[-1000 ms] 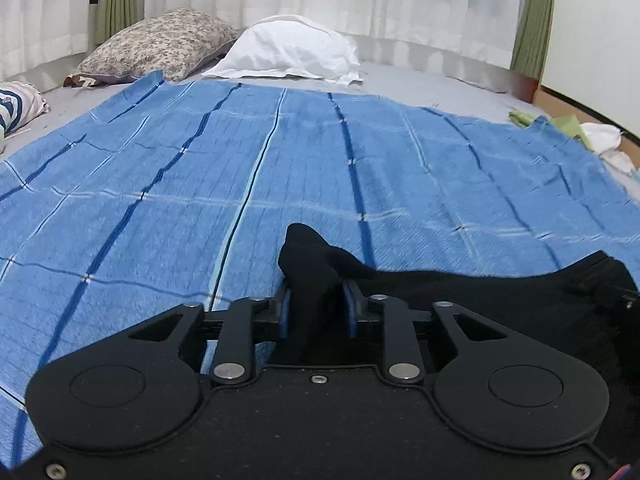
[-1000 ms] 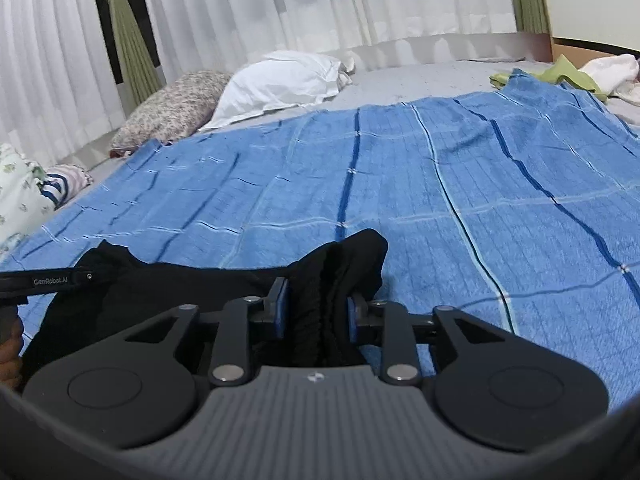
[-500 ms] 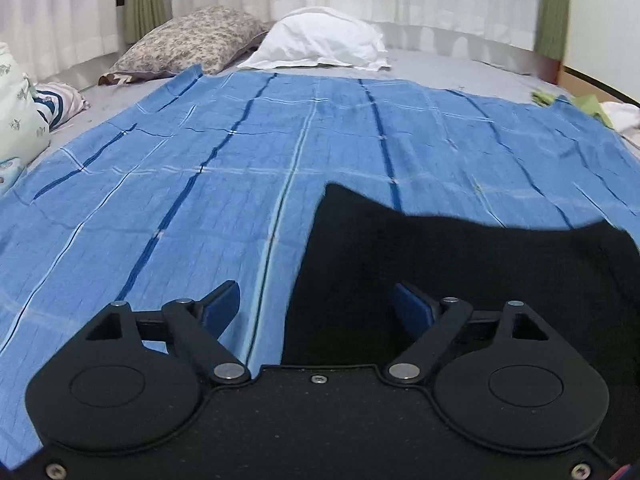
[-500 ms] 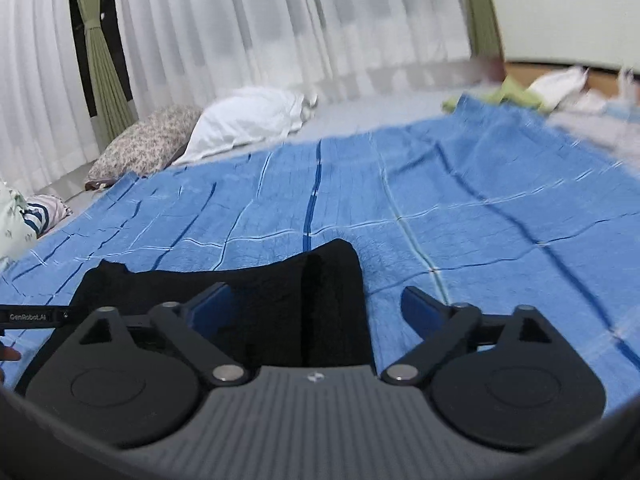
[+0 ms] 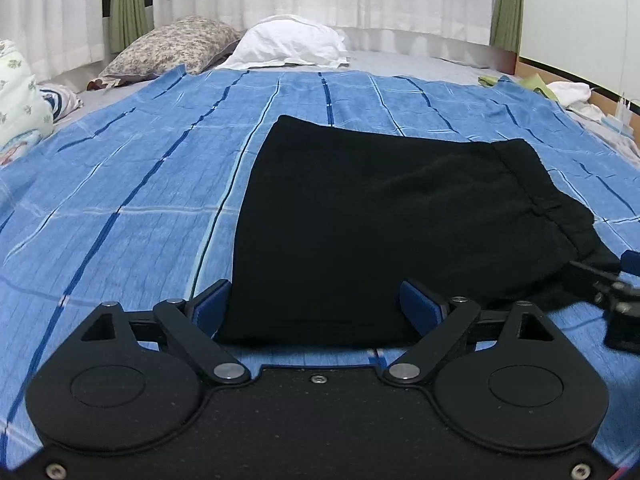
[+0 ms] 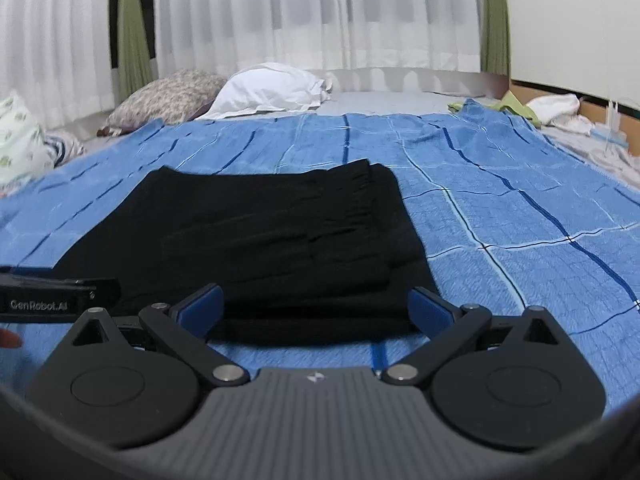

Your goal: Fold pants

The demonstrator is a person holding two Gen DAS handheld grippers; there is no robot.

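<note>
Black pants (image 5: 384, 232) folded flat on blue plaid blanket (image 5: 120, 208), near edge just ahead of both sets of fingers. Left gripper (image 5: 320, 308) spread wide, holding nothing; right gripper (image 6: 318, 306) likewise wide and empty. Waistband on pants' right side. Bare blanket left, right and beyond pants; white pillow (image 6: 272, 88) and floral pillow (image 5: 172, 50) well past far edge.

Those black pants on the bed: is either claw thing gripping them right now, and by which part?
Nothing is held. The left gripper and right gripper are both open, and the folded black pants lie free on the blue blanket.
</note>
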